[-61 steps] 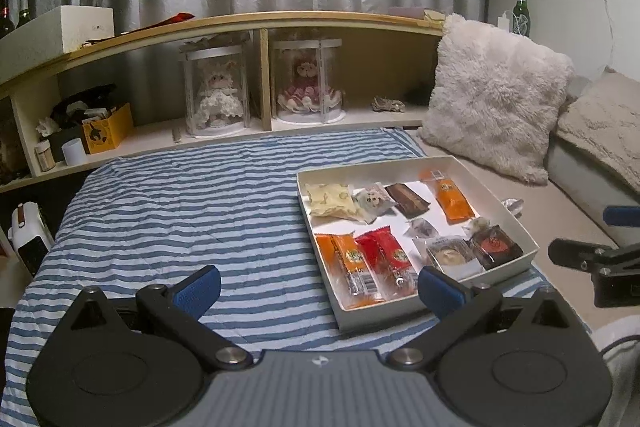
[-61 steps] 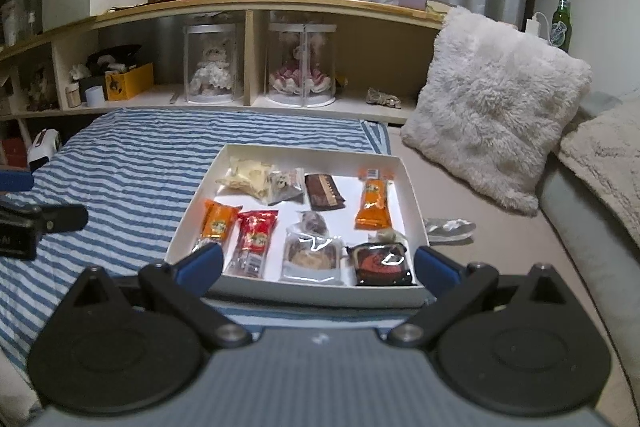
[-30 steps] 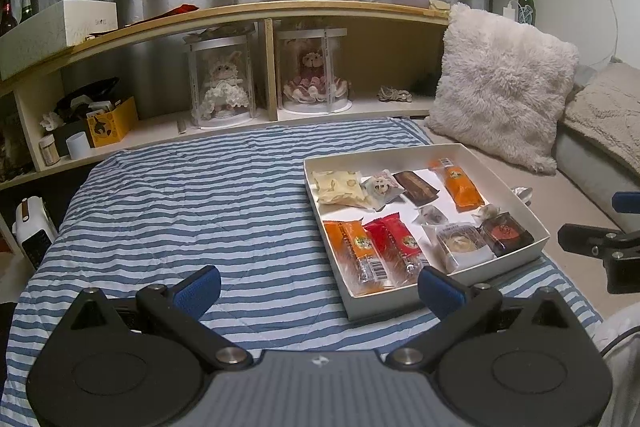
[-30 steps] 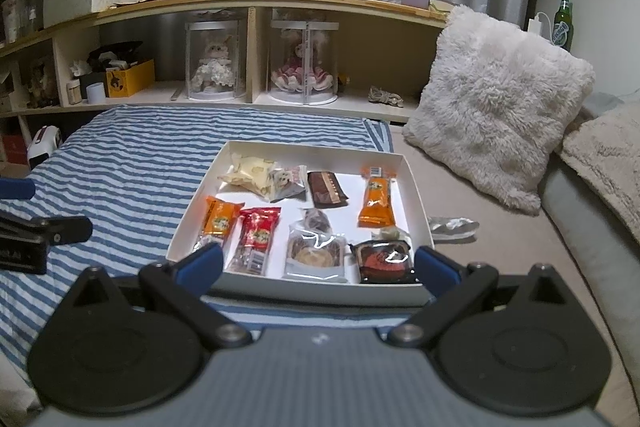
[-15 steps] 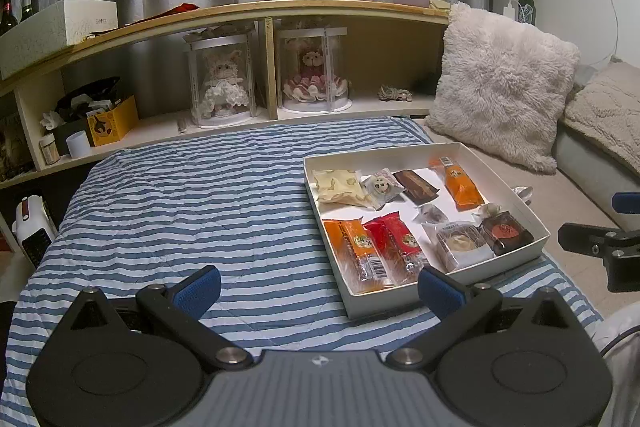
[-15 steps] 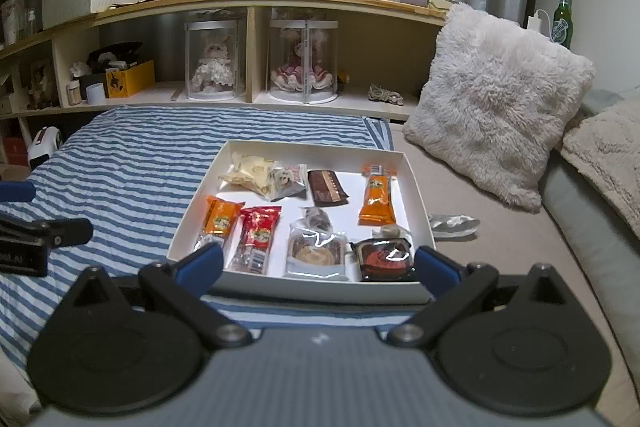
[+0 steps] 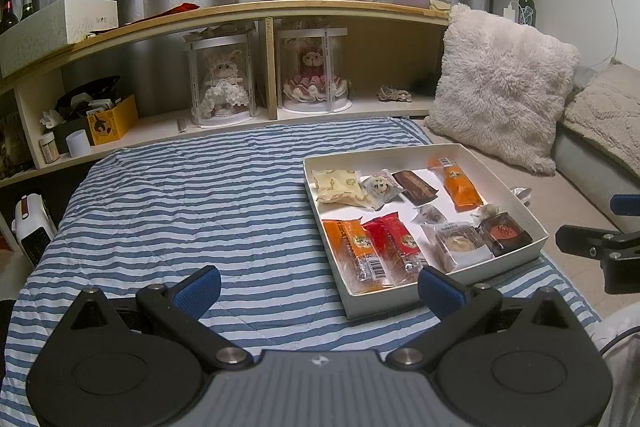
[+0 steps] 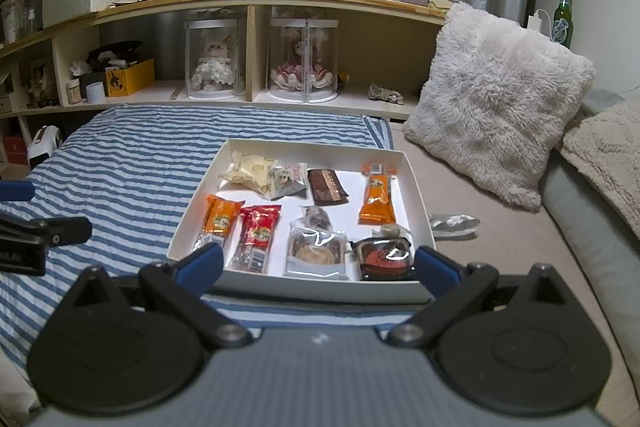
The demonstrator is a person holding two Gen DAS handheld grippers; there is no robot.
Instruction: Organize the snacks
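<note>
Left gripper (image 7: 319, 285) jaws wide apart, empty, hovering over striped blanket (image 7: 180, 211), near left front corner of box (image 7: 402, 297). Right gripper (image 8: 318, 265) jaws wide apart, empty, at box front edge. White box (image 8: 416, 183) lies on blanket right part, beside bare mattress. Inside, back row: pale yellow pack (image 8: 250, 173), small white pack (image 8: 288, 179), brown bar (image 8: 326, 187), orange pack (image 8: 378, 201). Front row: orange bar (image 8: 218, 223), red bar (image 8: 256, 235), clear cookie pack (image 8: 318, 253), dark round snack (image 8: 384, 253). Silver wrapper (image 8: 454, 223) outside box, on mattress. Fluffy pillow (image 8: 496, 99) behind.
</note>
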